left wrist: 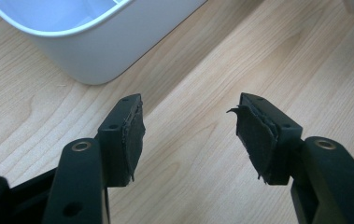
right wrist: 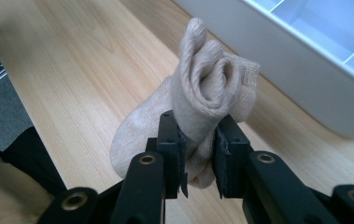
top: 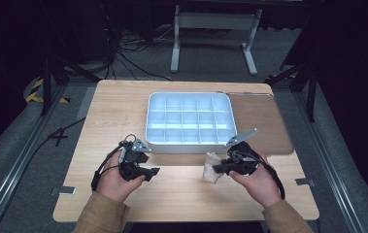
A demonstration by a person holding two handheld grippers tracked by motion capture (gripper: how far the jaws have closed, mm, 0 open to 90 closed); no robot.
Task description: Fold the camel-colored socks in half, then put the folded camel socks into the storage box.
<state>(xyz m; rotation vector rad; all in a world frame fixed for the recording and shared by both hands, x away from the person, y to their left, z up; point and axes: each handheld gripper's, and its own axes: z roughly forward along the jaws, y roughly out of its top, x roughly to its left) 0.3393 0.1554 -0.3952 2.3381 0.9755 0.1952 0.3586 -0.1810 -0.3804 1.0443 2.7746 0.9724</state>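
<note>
Two grippers work near the desk's front edge, below a white divided tray (top: 190, 118). At left, the left gripper (top: 142, 171) hangs over bare wood with jaws spread wide and nothing between them. At right, the right gripper (top: 220, 168) has its jaws clamped on a rolled beige sock (top: 211, 167), lifted just clear of the desk before the tray's front wall. A clean drop likely means carrying the roll over one compartment, keeping the pinch firm so it stays rolled.
</note>
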